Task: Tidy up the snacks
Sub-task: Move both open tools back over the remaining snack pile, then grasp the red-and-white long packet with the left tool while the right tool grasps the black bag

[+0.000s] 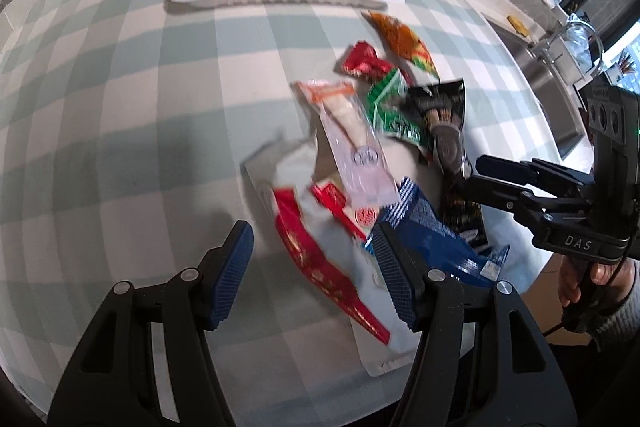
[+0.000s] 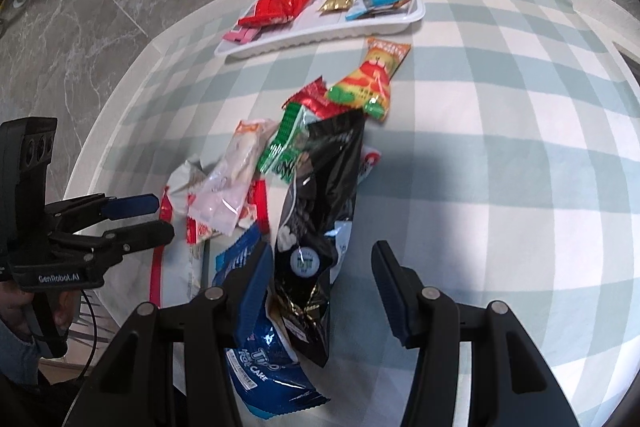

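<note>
Over the checked cloth (image 1: 120,115), crinkly foil packets (image 2: 316,195) lie heaped.
Both my left gripper (image 1: 312,275) and right gripper (image 2: 320,291) gape, ribbed pads gripping nothing.

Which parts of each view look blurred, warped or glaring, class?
Left wrist view: the red-and-white packet smears with motion blur; the checked tablecloth bulges from fisheye warping. Right wrist view: the black packet shows glare, the gripper's shadow beside it.
</note>
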Demonstrator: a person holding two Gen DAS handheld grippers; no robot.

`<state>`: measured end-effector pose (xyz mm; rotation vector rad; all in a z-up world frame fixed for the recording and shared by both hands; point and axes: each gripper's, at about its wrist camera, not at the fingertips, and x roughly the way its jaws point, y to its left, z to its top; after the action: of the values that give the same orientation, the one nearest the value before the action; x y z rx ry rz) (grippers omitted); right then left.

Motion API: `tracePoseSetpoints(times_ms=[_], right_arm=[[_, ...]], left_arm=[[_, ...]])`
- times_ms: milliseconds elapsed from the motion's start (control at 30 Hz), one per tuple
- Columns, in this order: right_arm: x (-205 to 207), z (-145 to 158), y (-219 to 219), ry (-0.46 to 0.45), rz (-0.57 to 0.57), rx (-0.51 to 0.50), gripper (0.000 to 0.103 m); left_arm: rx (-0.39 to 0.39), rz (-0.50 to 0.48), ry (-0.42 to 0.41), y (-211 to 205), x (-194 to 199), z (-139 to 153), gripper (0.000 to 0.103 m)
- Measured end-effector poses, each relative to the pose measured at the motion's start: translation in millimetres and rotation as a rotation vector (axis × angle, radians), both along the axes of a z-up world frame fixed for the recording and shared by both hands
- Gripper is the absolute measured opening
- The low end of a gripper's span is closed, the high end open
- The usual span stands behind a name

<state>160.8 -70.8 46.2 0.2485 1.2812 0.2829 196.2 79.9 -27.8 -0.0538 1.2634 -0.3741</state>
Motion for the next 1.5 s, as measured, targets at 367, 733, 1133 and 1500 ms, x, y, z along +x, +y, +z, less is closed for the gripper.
tracePoseSetpoints(times_ms=[367, 733, 1133, 1500], right_arm=[[-1, -11, 2, 0.02, 0.002, 0.019, 0.055], [4, -18, 2, 0.044, -0.006, 0.068, 0.043], [8, -25, -11, 0.071, -0.051, 0.165, 0.04], [7, -28, -21, 0.079, -0.082, 0.23, 0.038]], left_arm=[[0.022, -0.025, 0.041, -11, -5, -18, 0.06], [0.039, -0.034, 0.057, -17, -3, -30, 0.06], [0.074, -0.054, 0.021, -29, -7, -32, 0.069], [0.066, -0.047, -0.014, -26, -10, -33, 0.062]])
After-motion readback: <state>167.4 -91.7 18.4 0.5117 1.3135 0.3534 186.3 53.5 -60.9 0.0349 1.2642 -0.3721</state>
